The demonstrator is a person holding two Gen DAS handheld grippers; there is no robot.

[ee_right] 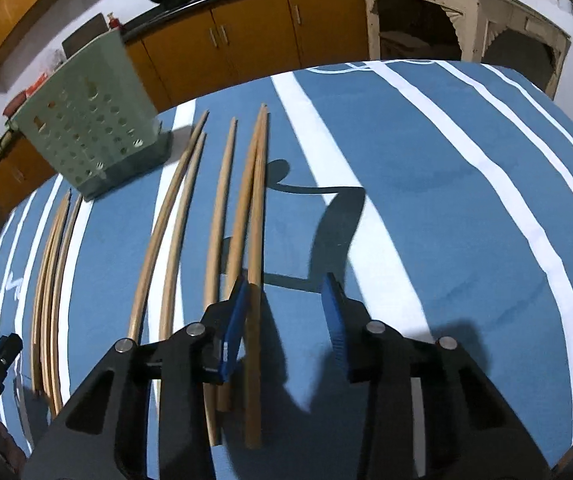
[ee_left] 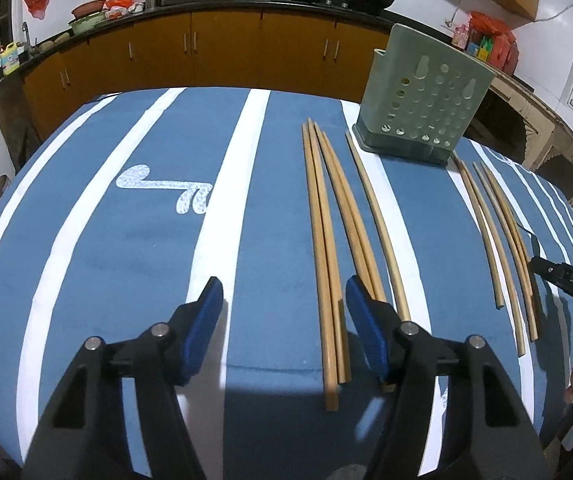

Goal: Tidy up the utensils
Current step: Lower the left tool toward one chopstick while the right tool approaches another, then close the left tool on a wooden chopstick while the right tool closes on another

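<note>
Wooden chopsticks lay lengthwise ahead of both tools; the right hand-held gripper straddled one unclenched, while the left hand-held gripper gaped over two more.

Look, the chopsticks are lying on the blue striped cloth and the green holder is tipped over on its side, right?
Not quite. The green holder stands upright on its dark base, as the left wrist view shows. The chopsticks do lie on the blue striped cloth.
</note>
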